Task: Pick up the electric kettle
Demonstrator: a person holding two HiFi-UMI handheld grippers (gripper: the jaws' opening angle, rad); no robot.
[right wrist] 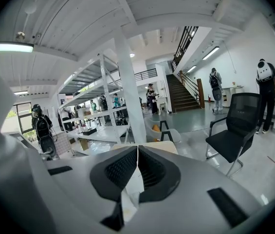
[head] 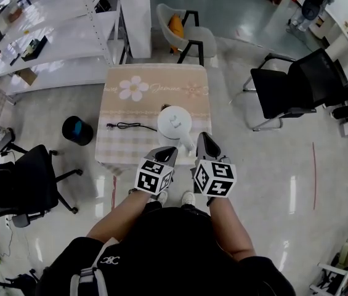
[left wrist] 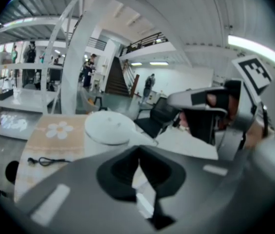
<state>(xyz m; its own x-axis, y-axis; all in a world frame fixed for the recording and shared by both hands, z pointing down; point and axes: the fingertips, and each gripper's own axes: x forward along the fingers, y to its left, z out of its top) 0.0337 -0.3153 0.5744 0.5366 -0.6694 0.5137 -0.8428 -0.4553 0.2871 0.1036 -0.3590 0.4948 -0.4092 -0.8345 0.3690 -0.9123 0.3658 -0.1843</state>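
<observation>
Left gripper, jaws together — near white, dome-lidded electric kettle.

A glossy pale floor fills the room. Just toward 12 o'clock from centre stands a small table under a beige cloth with a daisy print. A white chair sits at 12, a black office chair at 2, another at 8. White shelving runs at 10, beside a white column. A black bin stands at 9. In the right gripper view, stairs rise at 1 and a strip light glows at 10.
</observation>
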